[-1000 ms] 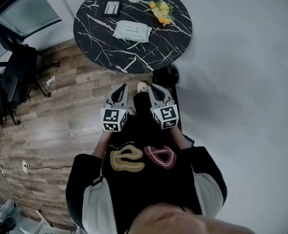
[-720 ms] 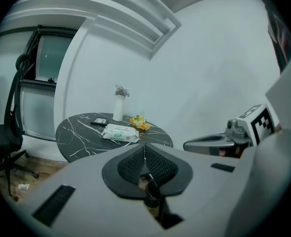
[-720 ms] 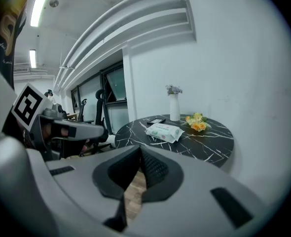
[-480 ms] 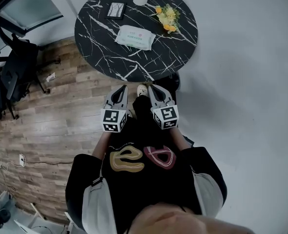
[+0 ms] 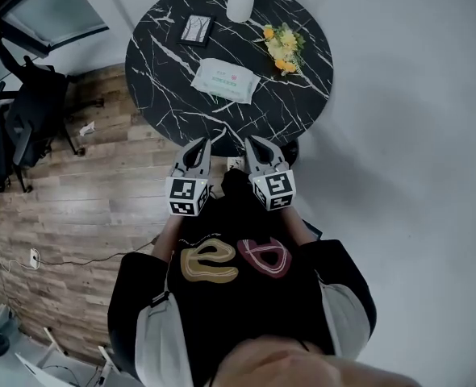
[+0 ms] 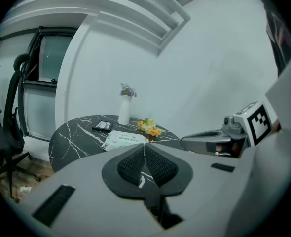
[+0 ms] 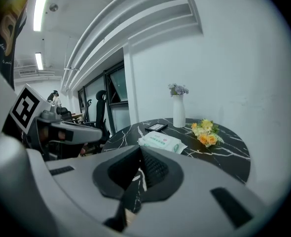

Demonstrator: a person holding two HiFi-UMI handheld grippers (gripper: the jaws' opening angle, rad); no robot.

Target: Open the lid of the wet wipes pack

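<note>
The wet wipes pack point(image 5: 226, 80) is a flat white-and-green packet lying in the middle of a round black marble table point(image 5: 298, 115); its lid looks closed. It also shows in the left gripper view point(image 6: 124, 139) and the right gripper view point(image 7: 161, 141). My left gripper point(image 5: 202, 143) and right gripper point(image 5: 252, 143) are held side by side just short of the table's near edge, both pointing at it. Both are shut with nothing between the jaws. Neither touches the pack.
On the table stand a white vase point(image 5: 241, 2), a small framed picture point(image 5: 197, 29) and a bunch of yellow flowers point(image 5: 281, 47). A black office chair point(image 5: 30, 111) stands at the left on the wooden floor. A white wall rises to the right.
Both grippers and the person have moved toward the table: it has come nearer and lower in the head view, and its near edge now meets the gripper tips.
</note>
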